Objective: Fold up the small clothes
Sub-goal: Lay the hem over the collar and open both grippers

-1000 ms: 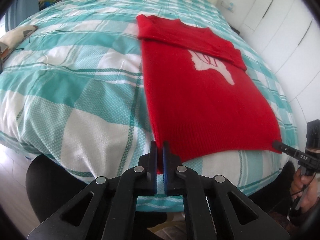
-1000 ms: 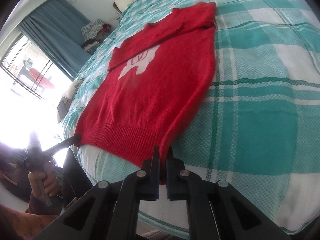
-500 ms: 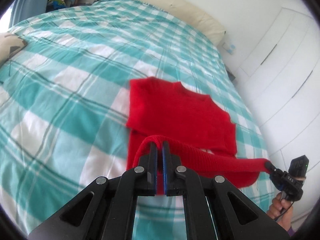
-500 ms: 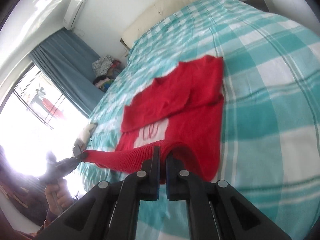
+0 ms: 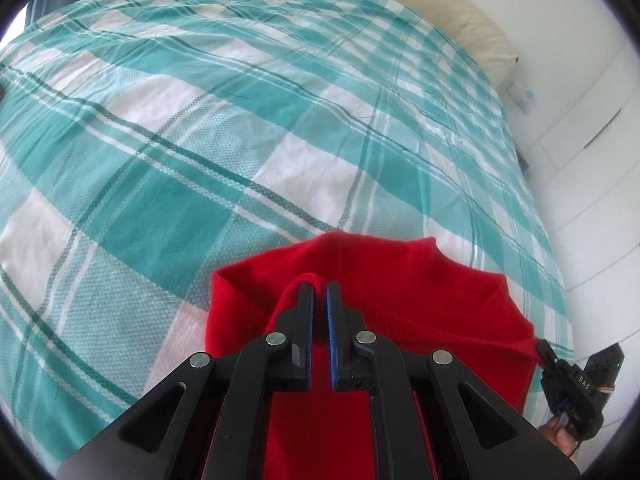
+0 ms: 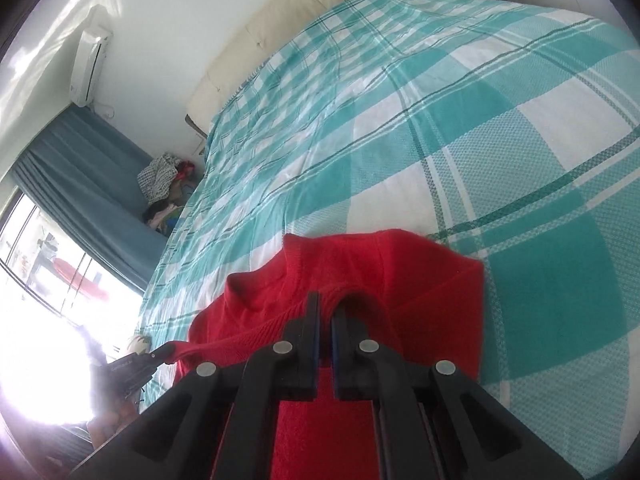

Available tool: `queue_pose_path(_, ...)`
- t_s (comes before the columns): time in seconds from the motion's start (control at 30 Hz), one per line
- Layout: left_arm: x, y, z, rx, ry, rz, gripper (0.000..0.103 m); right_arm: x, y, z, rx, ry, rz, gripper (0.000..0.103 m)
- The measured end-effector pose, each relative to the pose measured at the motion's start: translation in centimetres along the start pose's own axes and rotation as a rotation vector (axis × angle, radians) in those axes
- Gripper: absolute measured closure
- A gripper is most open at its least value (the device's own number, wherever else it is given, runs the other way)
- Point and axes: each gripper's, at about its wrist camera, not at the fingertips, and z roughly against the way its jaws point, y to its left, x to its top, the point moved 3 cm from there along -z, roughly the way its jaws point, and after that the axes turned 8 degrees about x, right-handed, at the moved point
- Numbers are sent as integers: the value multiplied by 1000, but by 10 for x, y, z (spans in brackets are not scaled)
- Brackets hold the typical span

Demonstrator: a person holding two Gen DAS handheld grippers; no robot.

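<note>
Bottom-to-collar fold: left gripper (image 5: pixel 319 286) easing apart, right gripper (image 6: pixel 325 298) clamped, both on red sweater (image 5: pixel 420 280) hem, lower centre; next, release it flat

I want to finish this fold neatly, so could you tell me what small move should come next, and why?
Probably release and draw back. Both grippers, left and right, have the red sweater's hem at its collar end; the left jaws are opening, the right are opening slightly, and the hem is between both pairs of fingers.
</note>
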Motion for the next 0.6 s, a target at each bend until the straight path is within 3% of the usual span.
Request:
queue_pose_path(0.03, 4, 2, -2, 3, -4, 21, 90, 3, -5, -1, 7, -18, -23, 95)
queue_pose_path(0.07, 9, 5, -2, 9, -16, 42, 77, 6, -8, -2, 12, -33, -43, 92)
queue_pose_path(0.1, 14, 9, -1, 5, -25, 62, 65, 8, -10, -2, 9, -49, -57, 83)
queue_pose_path(0.13, 18, 12, 2, 4, -37, 81, 40, 11, -11, 0, 0, -67, -59, 76)
queue_pose_path(0.17, 20, 17, 7, 9, -61, 99, 28, 13, -9, 4, -8, -80, -51, 69)
queue_pose_path(0.3, 16, 29, 32, 20, -105, 54, 21, 13, 5, 25, -49, -87, 43, 69)
queue_pose_path(0.43, -16, 54, 55, 130, -105, -94, 9, -15, 28, 50, -89, -1, 204, 66)
queue_pose_path(0.5, -37, 78, 64, 175, -110, -141, 8, -43, 36, 70, -120, 31, 297, 48)
queue_pose_path(0.6, -66, 120, 67, 316, -149, -185, 5, -90, 34, 102, -204, 32, 420, 37)
